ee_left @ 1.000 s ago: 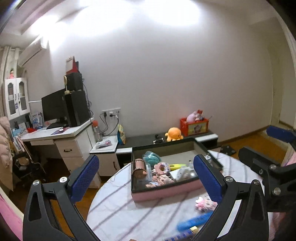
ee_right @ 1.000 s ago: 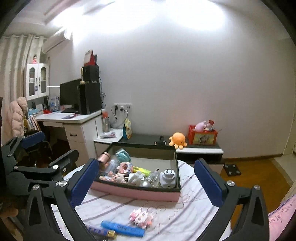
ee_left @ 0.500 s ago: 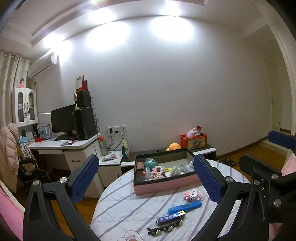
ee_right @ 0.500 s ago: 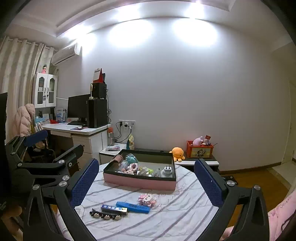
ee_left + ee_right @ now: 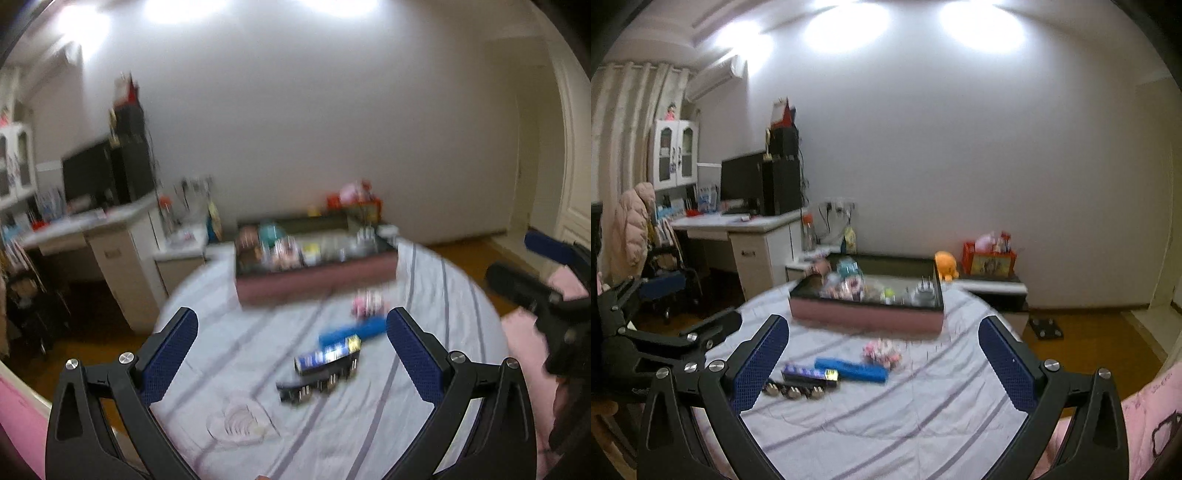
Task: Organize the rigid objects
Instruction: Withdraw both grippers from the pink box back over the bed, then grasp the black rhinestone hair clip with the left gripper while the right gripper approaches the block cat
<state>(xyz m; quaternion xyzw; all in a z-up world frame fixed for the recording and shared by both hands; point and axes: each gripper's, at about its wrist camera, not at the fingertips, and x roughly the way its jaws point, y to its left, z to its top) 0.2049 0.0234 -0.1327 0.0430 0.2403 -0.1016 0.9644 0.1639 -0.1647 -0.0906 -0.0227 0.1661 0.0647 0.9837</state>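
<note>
A pink box (image 5: 317, 280) (image 5: 864, 315) full of small items stands at the far side of the round striped table (image 5: 369, 424) (image 5: 905, 413). In front of it lie a pink hair clip (image 5: 367, 301) (image 5: 881, 350), a blue bar (image 5: 352, 332) (image 5: 851, 370), a small dark blue box (image 5: 327, 356) (image 5: 809, 373) and a black clip with metal studs (image 5: 314, 386) (image 5: 792, 391). My left gripper (image 5: 291, 354) is open above the near table, around the small box. My right gripper (image 5: 882, 354) is open and empty above the loose items. Both views are blurred.
A white desk (image 5: 738, 229) with a monitor and a chair stands at the left. A low cabinet (image 5: 990, 284) with an orange plush and a red box is behind the table. Pink bedding (image 5: 1145, 406) lies at the right. Wooden floor surrounds the table.
Both grippers have tilted downward and come nearer the table. The loose items now sit between the fingers in both views. Both grippers stay open.
</note>
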